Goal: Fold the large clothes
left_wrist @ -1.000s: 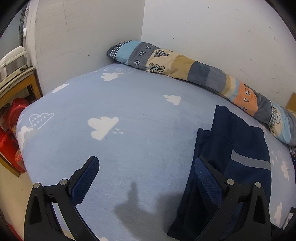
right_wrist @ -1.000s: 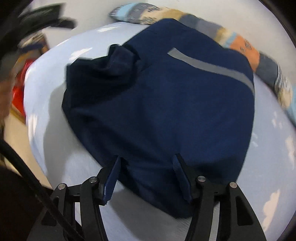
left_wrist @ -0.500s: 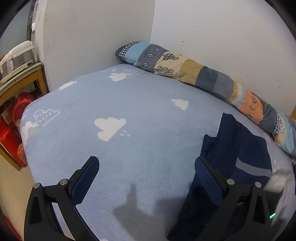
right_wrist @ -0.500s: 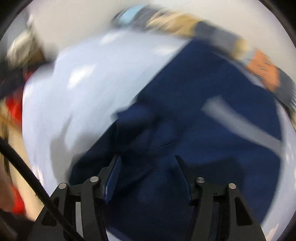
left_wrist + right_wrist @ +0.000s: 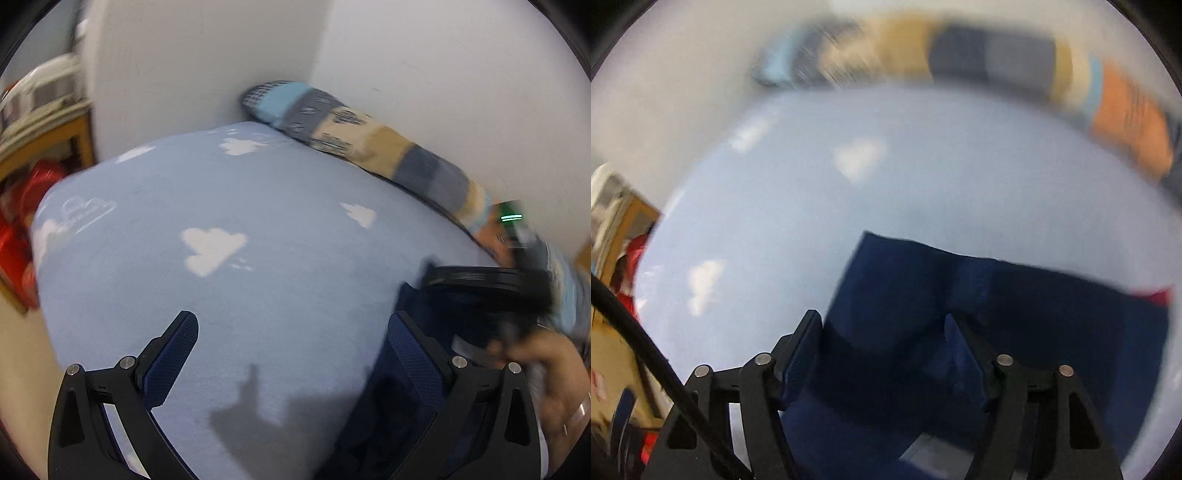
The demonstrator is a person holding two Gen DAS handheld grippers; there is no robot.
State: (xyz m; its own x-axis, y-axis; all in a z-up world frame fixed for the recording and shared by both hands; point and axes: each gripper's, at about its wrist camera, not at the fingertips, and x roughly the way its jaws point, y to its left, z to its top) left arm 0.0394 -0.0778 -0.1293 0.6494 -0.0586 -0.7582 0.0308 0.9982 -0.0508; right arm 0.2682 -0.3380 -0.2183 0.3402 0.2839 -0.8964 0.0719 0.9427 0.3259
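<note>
A navy blue garment [image 5: 1015,314] with a grey stripe lies folded on the light blue cloud-print bed [image 5: 258,277]. In the right wrist view, which is motion-blurred, my right gripper [image 5: 882,350] is open, its fingers straddling the garment's near part, with nothing pinched. In the left wrist view my left gripper [image 5: 295,343] is open and empty above bare sheet, with the garment [image 5: 388,424] at its right finger. The right gripper's black body [image 5: 480,277] and the person's bare arm [image 5: 546,369] show blurred over the garment.
A long patchwork bolster [image 5: 369,144] lies along the white wall at the back. A wooden shelf [image 5: 48,125] and red items [image 5: 22,221] stand past the bed's left edge. The bed's middle and left are bare sheet.
The right gripper has swept fast across the garment, which now lies lower in its view with a straight far edge. The right hand has entered the left wrist view. The left gripper barely moved.
</note>
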